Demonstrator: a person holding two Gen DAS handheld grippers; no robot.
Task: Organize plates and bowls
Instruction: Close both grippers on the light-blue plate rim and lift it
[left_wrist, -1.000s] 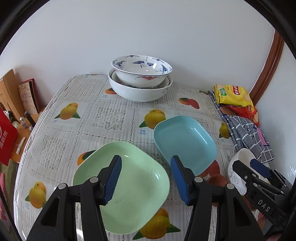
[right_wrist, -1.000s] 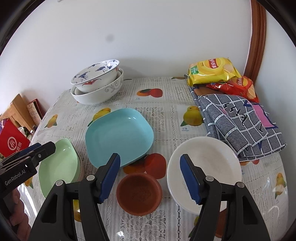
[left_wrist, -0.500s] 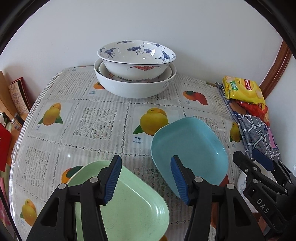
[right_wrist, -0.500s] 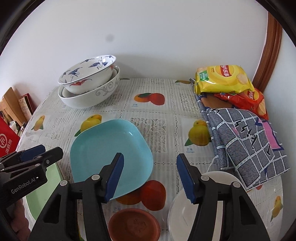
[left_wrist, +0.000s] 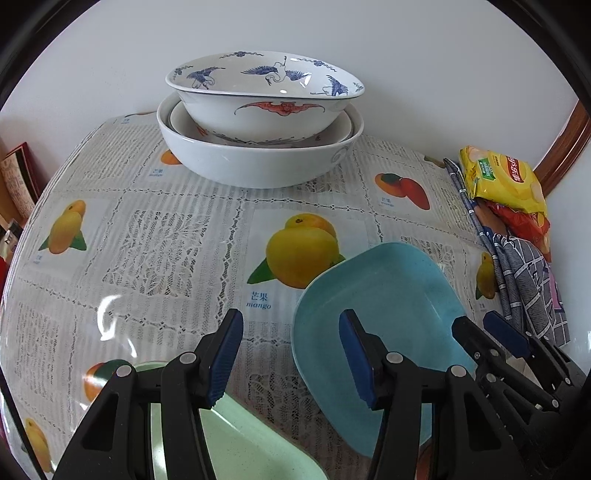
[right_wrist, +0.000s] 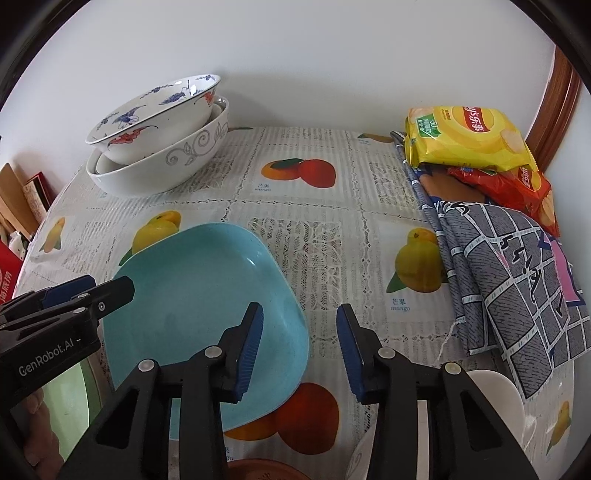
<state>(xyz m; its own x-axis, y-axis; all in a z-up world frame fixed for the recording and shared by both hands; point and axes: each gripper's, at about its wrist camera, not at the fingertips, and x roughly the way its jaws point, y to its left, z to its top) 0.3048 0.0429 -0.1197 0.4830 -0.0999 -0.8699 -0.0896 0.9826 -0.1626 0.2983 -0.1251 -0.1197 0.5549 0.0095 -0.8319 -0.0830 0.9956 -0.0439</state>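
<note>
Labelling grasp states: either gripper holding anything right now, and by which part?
Nothing is held. The left gripper and the right gripper are both open with nothing between the fingers; the blue plate lies on the table, ungrasped.

Left tool (left_wrist: 290, 354) open, empty, above the fruit-print lace-cloth bench (left_wrist: 155, 243). Square light-blue plate (left_wrist: 391, 295) beside its right finger; pale green plate (left_wrist: 236, 443) beneath. Blue-crane porcelain bowl (left_wrist: 266, 99) nested in larger white bowl (left_wrist: 258, 162) at far edge. Right tool (left_wrist: 495, 332) at right.
</note>
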